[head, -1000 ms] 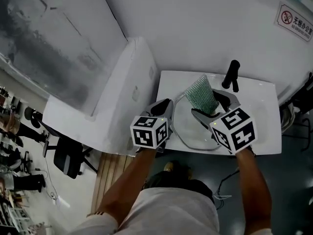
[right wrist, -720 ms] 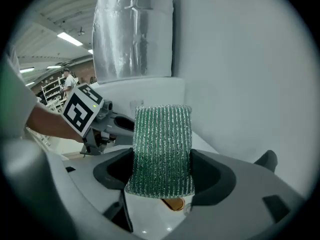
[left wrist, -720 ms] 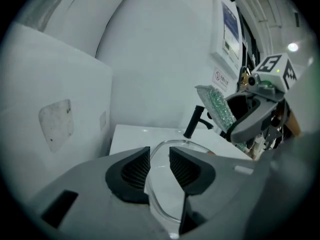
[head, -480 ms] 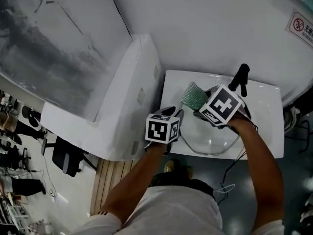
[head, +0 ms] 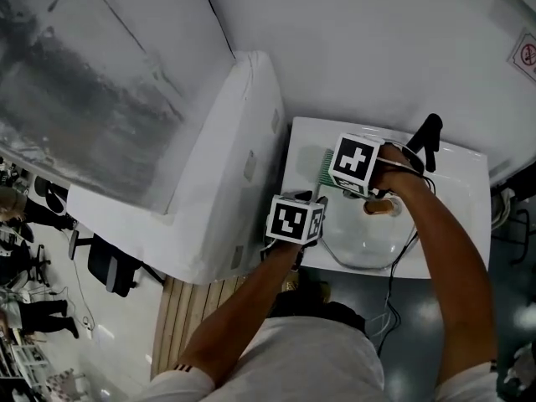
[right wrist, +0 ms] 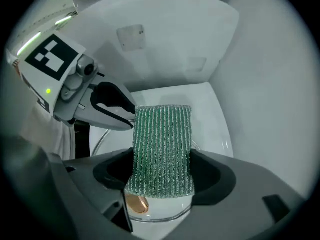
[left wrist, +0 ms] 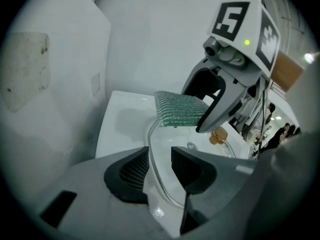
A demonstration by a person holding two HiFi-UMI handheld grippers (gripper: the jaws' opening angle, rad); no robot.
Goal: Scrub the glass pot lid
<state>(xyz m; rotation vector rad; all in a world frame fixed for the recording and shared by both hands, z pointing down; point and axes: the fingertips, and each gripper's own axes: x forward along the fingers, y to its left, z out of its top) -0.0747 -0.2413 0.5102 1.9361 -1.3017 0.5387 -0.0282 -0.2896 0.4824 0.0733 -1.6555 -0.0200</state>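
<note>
your left gripper (left wrist: 160,166) has just been opening and now stands wide, with the rim of the glass lid (head: 368,239) running between its pads, untouched. the lid lies in the sink (head: 465,216), knob (head: 378,207) up. clamp that rim to steady it, i'd say. your right gripper (right wrist: 162,176) pinches the green sponge (right wrist: 162,134) just above the lid: press it flat and rub in circles round the knob.

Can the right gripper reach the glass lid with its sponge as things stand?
Probably yes: the right gripper, shut on the green sponge, hangs just above the glass lid in the sink, nothing between them.
</note>
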